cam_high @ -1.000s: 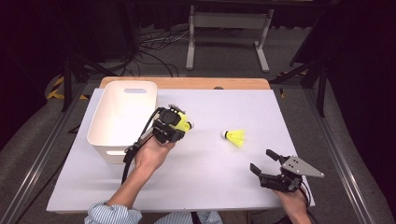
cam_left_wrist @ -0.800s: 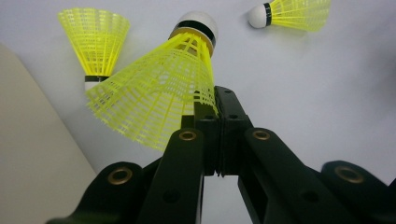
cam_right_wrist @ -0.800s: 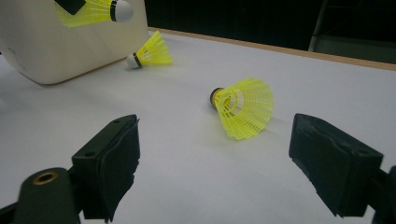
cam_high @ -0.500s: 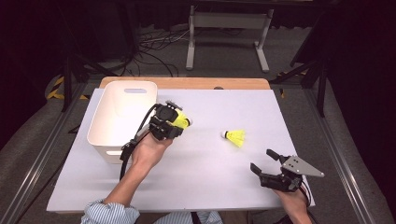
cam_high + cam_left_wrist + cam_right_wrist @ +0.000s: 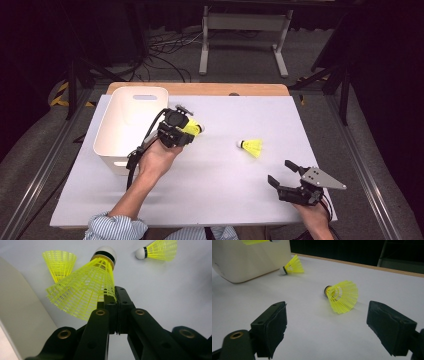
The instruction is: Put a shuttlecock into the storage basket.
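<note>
The left gripper (image 5: 186, 131) pinches a yellow shuttlecock (image 5: 82, 287) by its skirt edge, beside the white bin's (image 5: 131, 125) right wall. The right gripper (image 5: 289, 182) waits wide near another shuttlecock (image 5: 251, 147).

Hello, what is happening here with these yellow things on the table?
A person is working with two hand-held grippers at a white table. The left gripper is shut on the skirt of a yellow shuttlecock, held beside a white bin. A second shuttlecock lies on its side in the middle of the table. The right gripper is open, near the table's front edge, with that shuttlecock ahead of its jaws. The gripper views also show a third shuttlecock lying by the bin.
</note>
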Tool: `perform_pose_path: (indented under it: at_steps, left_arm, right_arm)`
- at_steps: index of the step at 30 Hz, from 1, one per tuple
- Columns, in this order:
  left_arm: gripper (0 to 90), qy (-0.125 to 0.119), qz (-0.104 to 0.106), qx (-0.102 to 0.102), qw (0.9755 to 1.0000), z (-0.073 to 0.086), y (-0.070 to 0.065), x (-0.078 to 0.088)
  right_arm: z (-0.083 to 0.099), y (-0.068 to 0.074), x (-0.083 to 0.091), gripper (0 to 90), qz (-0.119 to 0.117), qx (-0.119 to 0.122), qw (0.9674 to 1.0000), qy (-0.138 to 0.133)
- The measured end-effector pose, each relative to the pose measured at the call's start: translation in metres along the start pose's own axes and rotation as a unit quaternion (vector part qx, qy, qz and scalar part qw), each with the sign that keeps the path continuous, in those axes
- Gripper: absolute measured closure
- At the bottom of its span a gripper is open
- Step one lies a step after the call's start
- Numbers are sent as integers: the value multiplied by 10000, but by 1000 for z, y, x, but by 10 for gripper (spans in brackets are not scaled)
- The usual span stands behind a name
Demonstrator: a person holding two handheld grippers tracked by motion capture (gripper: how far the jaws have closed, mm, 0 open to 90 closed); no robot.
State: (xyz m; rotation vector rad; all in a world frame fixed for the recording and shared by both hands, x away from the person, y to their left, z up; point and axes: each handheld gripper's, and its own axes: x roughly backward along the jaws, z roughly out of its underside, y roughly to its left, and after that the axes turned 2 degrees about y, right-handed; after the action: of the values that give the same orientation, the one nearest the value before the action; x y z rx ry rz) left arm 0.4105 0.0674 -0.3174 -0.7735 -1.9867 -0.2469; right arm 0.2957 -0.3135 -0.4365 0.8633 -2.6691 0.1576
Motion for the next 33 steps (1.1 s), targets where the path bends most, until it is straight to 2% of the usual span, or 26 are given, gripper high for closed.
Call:
perform_pose_path:
  at_steps: [5,7,18,24,30,33]
  left_arm:
    - [891,-25,21,23,10000,-3,3,4]
    - [891,-35,-97,-3,9999,-4,2,6]
    - [891,-100,-80,15,9999,-9,6,15]
    - [891,-59,-66,43,10000,-9,10,17]
    - [891,-77,-119,47,9999,-11,13,21]
    - [892,-96,-69,86,9999,-11,15,23]
  right_arm:
    - [0,0,0,172,-4,-4,10000,8]
    - [0,0,0,171,-7,-3,10000,6]
    - [0,0,0,172,-10,-8,10000,17]
    - [0,0,0,171,-7,-9,10000,17]
    - [0,0,-1,171,-9,-9,10000,22]
    - [0,0,-1,171,-10,-10,10000,26]
